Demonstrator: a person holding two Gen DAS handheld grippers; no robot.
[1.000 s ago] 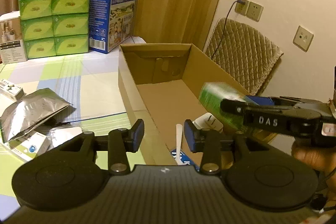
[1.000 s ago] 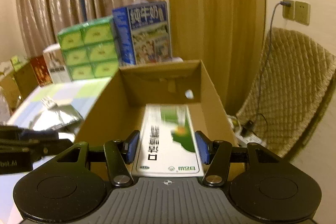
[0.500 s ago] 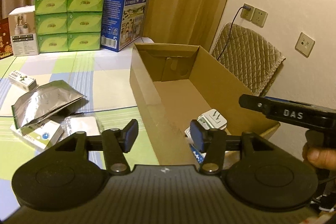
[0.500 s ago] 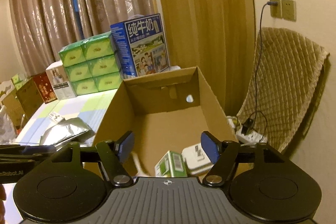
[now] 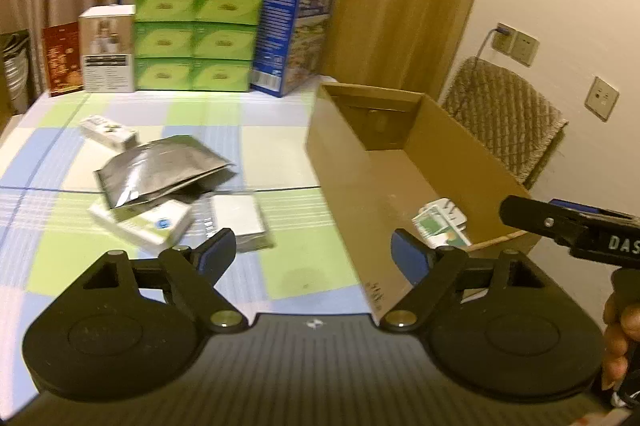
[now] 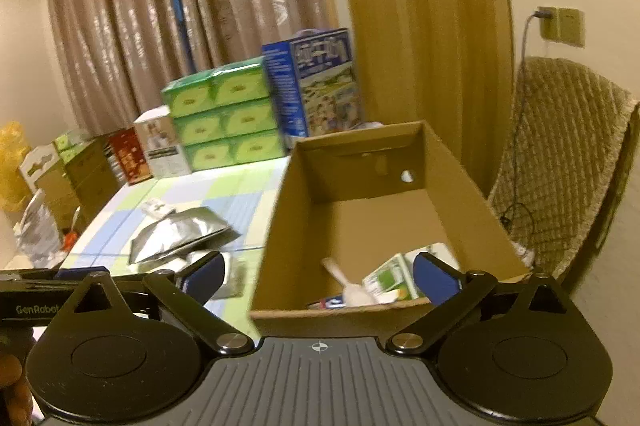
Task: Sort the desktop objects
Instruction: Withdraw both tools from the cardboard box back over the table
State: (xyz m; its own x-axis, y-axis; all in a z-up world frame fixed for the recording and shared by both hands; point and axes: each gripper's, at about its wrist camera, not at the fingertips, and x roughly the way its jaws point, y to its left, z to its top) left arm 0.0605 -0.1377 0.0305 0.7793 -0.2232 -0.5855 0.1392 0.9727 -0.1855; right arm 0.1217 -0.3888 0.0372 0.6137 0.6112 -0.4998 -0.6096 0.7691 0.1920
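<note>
An open brown cardboard box (image 6: 460,182) is seen standing on a table covered with a blue, green and white checked cloth (image 5: 276,154); near its front end lie a green-and-white carton (image 6: 390,280), a white plug-like item (image 5: 448,212) and a white plastic scoop (image 6: 346,284). From the left wrist view, loose items lie on the cloth at about 10 o'clock from the left gripper (image 5: 314,252): a crumpled silver foil pouch (image 5: 160,170), a white box with a blue mark (image 5: 146,224) partly under the pouch, a flat silvery packet (image 5: 240,220) just beside that box, and a small white carton (image 5: 108,132) farther back. The left gripper is held wide apart with nothing between its blue pads (image 5: 218,254), above the cloth beside the box's left wall. The right gripper (image 6: 318,274) is likewise spread wide and empty, above the box's near edge. At 12 o'clock, stacked green packs (image 5: 196,34) and a blue milk carton case (image 5: 294,32) stand at the table's far end. The scoop and a hole in the box's end wall are shown only by the right wrist view; the white box with the blue mark and a hand (image 5: 620,338) at the right edge are shown only by the left.
</note>
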